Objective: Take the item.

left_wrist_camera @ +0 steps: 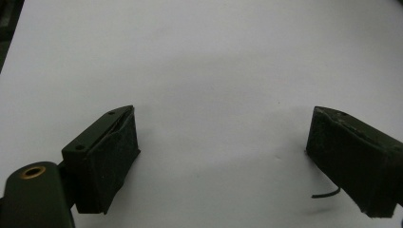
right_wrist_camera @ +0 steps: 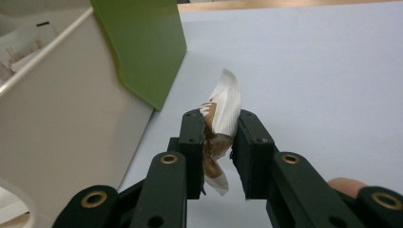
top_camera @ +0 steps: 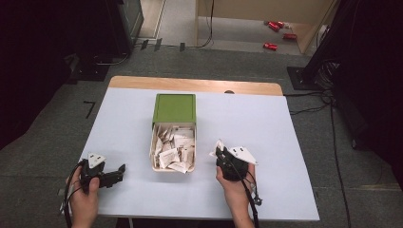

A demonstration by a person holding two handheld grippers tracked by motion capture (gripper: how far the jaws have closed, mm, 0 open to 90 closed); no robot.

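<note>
While my right tongs (right_wrist_camera: 219, 147) stay off to the right of the box (top_camera: 174, 137), I have them pinched on a single packet (right_wrist_camera: 223, 118), a white and brown sachet standing up between the pads with its top edge poking above them. The grip sits low on the packet, which keeps it from folding over and leaves the lower end free to touch down first. In the high view the right tongs (top_camera: 219, 153) hang just above the pale surface (top_camera: 266, 123), near the box's right wall and toward my side of it, so I judge the packet is meant to be laid there, clear of the box.

The box itself sits mid-surface with its green lid (top_camera: 174, 108) pushed back over the far half, which leaves the near half open and the heap of packets (top_camera: 173, 149) within reach from my side. I cannot tell from here whether the packets are all the same kind; the print is too small.

My left tongs (left_wrist_camera: 221, 142) rest wide apart at the near left, nothing between the pads but bare surface. In the high view the left tongs (top_camera: 119, 170) point toward the box, parked out of the way so the right hand has room to work.
</note>
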